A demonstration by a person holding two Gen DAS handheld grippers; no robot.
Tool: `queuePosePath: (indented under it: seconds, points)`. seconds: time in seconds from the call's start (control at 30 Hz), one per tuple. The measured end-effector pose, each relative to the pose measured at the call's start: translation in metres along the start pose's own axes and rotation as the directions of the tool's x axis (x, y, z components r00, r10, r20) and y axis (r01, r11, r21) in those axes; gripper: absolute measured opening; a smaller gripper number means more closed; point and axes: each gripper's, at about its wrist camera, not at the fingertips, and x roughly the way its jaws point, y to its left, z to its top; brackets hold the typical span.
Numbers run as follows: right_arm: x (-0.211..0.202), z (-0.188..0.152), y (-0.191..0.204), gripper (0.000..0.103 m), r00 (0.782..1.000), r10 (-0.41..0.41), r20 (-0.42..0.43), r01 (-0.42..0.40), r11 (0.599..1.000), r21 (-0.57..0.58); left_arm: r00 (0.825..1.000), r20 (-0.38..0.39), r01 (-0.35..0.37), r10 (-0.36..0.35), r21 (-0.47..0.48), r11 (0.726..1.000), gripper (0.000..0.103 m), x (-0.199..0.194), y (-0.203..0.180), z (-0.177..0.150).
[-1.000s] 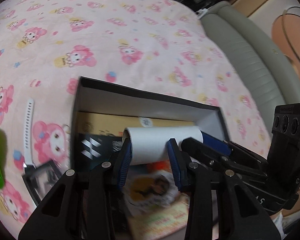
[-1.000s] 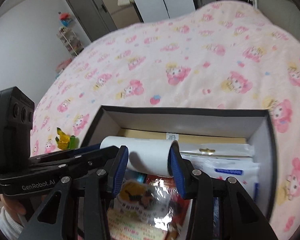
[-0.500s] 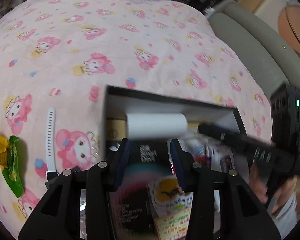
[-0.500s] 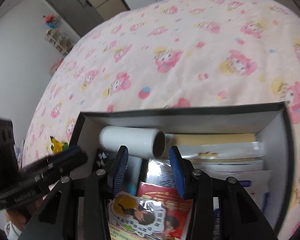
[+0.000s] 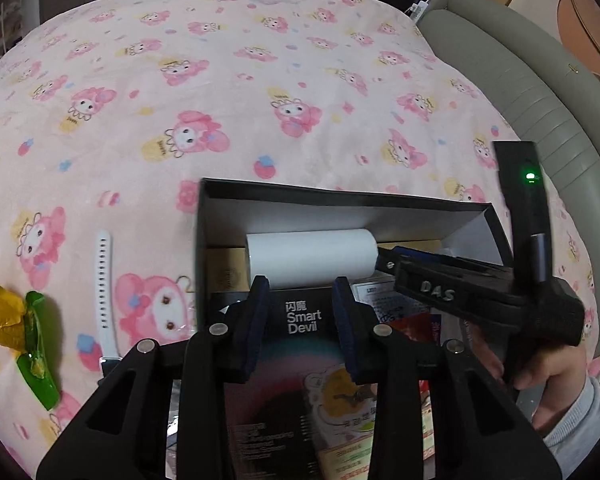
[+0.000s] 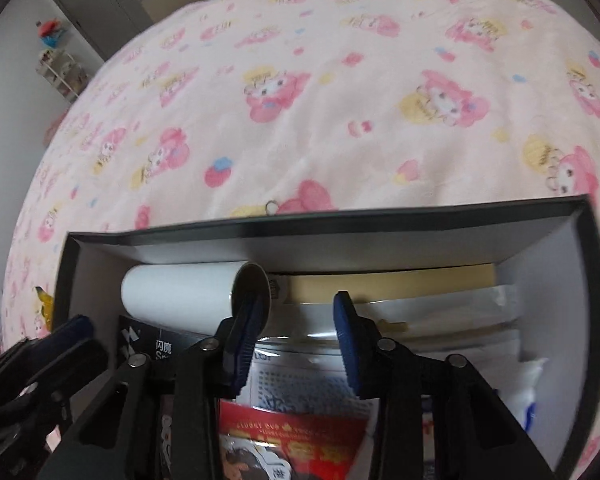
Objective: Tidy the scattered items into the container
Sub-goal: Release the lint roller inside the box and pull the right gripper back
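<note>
With the white roll (image 5: 312,258) lying free in the black box (image 5: 340,200) ahead of both empty, closing grippers, we steer the left gripper (image 5: 302,312) leftward to the white watch strap (image 5: 105,280), reopening first.

I count one black box (image 5: 340,196) on the bed, with one white roll (image 5: 312,256) at its twelve o'clock wall. At nine o'clock outside it lie one white watch strap (image 5: 103,280) and one yellow-green wrapper (image 5: 24,332). Two grippers: left gripper (image 5: 302,300), right gripper (image 6: 296,332).
</note>
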Motion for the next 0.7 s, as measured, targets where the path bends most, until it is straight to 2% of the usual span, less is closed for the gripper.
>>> queuePosePath:
  seconds: [0.17,0.27,0.43,0.7]
  points:
    - [0.011,0.0,0.026,0.032,0.999,0.04,-0.037,-0.043,0.996,-0.078,0.999,0.023,0.028,-0.027,-0.035,0.999,0.032,-0.006,0.012,0.003]
    - [0.006,-0.003,0.03,0.032,1.0,0.001,-0.018,-0.003,0.996,-0.093,0.999,0.026,0.035,-0.035,-0.028,0.999,0.032,-0.011,0.012,0.0]
    - [-0.028,-0.021,0.029,0.032,0.999,-0.008,0.052,0.014,0.995,-0.099,0.997,0.056,0.052,-0.053,0.011,0.999,0.032,-0.029,0.0,-0.01]
    - [-0.102,-0.078,0.047,0.032,0.987,0.066,0.145,-0.048,0.991,-0.124,0.985,0.128,0.109,-0.112,0.034,0.993,0.033,-0.089,-0.029,-0.041]
